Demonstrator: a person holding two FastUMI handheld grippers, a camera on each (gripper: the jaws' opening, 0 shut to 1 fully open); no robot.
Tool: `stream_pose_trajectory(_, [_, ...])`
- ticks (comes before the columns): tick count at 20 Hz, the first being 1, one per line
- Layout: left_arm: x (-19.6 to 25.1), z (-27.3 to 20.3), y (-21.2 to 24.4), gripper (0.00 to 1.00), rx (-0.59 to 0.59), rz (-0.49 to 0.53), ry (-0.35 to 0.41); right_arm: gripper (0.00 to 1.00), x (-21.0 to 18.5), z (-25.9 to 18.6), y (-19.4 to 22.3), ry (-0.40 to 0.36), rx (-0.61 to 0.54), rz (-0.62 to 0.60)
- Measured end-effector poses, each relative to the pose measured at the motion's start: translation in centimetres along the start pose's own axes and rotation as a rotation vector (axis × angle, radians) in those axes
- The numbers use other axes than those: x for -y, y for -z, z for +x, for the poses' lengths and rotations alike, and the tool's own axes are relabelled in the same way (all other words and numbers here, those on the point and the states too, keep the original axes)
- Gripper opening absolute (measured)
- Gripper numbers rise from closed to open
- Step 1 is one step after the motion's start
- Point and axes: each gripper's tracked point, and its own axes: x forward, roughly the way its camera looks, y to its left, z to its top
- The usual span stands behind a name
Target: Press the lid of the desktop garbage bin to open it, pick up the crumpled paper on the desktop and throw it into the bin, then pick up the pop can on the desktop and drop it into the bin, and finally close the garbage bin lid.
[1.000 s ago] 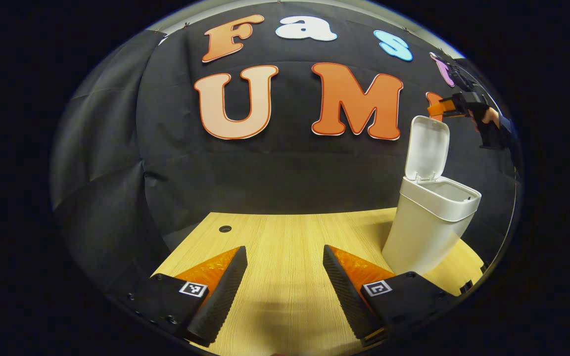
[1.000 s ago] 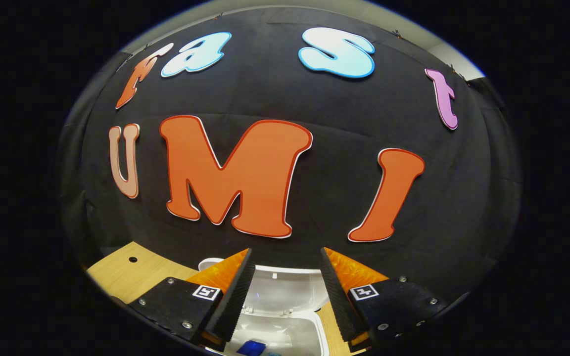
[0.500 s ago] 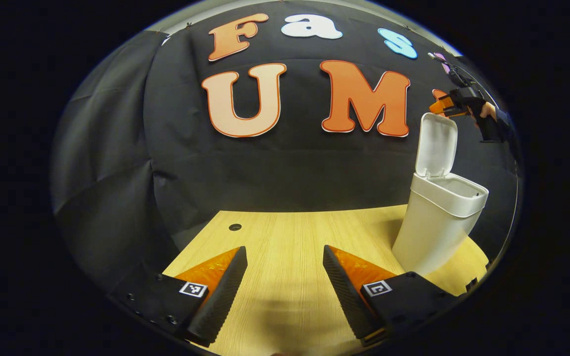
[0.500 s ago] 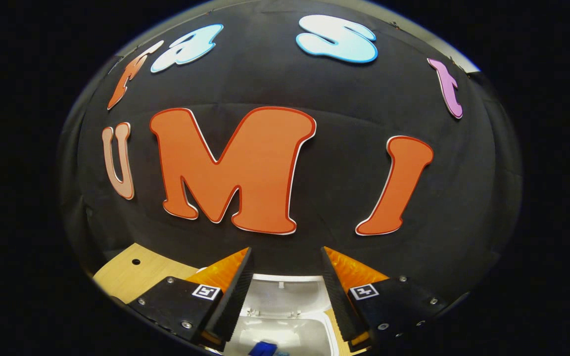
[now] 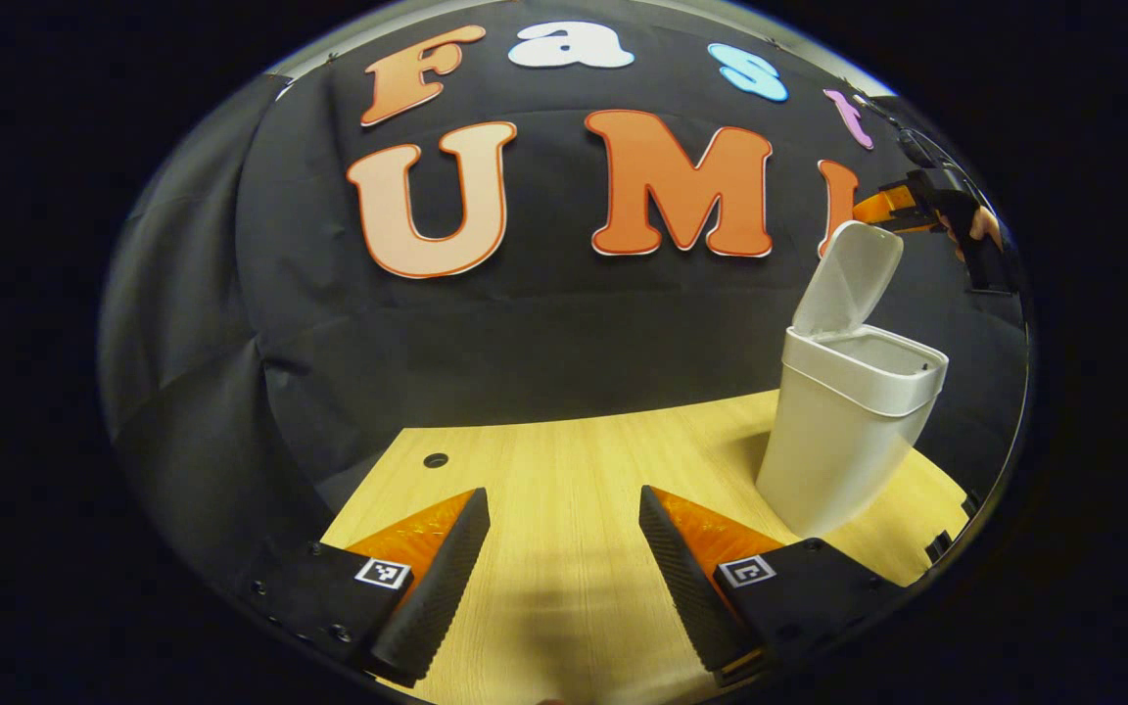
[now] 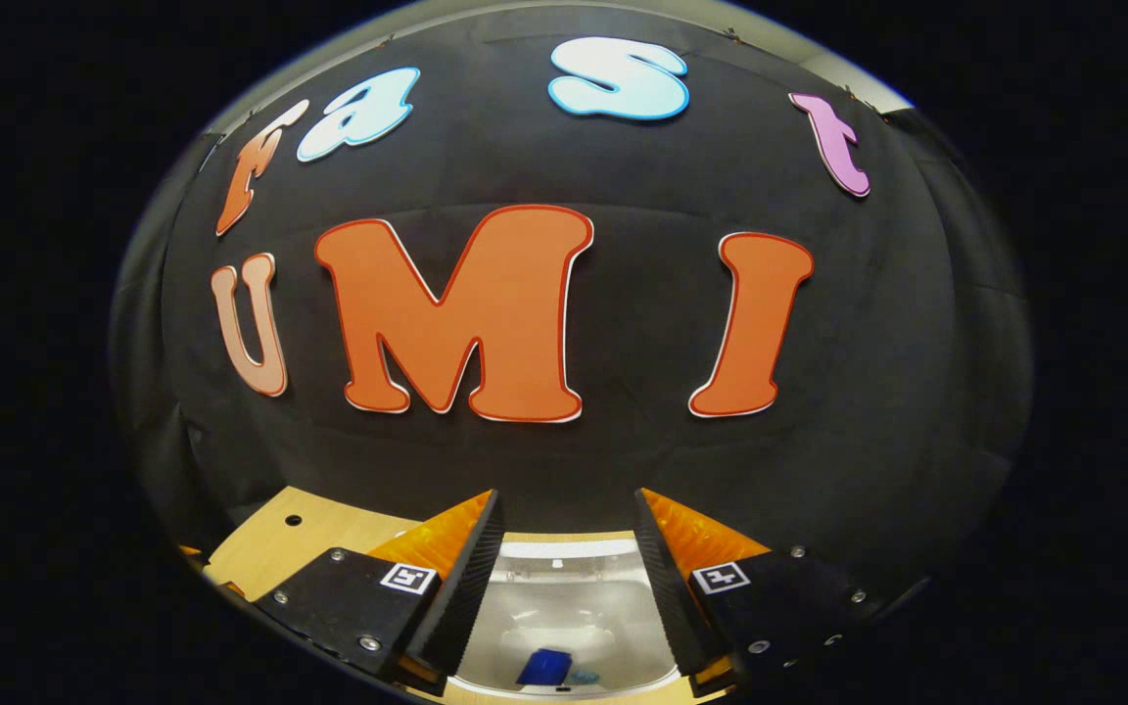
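Your jaws stand apart on both grippers, each released and grasping nothing. In the left gripper view your left gripper hangs low over the pale wood-grain counter, well apart from the white plastic desktop garbage bin. The bin's white hinged lid is raised but tilted forward over the mouth, and your right gripper sits at the lid's top edge; whether it touches is too small to tell.

In the right gripper view your right gripper looks down past the lid into the bin, where a blue object, likely the pop can, lies at the bottom. The crumpled paper cannot be made out there.

No paper or can lies on the stretch of counter in sight, so this reads as the closing step.

Next, push the lid's top edge forward and down with your right gripper until it seats on the rim. Keep the press gentle, since the light bin may slide or tip.
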Motion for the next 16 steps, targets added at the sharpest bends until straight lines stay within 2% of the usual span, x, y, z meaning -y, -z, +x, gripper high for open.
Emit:
stream_pose_trajectory(4, [1.3, 0.3, 0.2, 0.98, -0.018, -0.001, 0.043, 0.80, 0.4, -1.9, 2.7, 0.030, -0.034, -0.010])
stream_pose_trajectory(11, [3.5, 1.0, 0.3, 0.98, -0.043, 0.018, 0.107, 0.80, -0.2, -3.8, 8.2, 0.008, -0.118, 0.021])
stream_pose_trajectory(16, [3.9, 1.1, 1.0, 0.99, -0.075, 0.017, 0.115, 0.79, -0.6, -4.4, 11.9, 0.001, -0.183, 0.011])
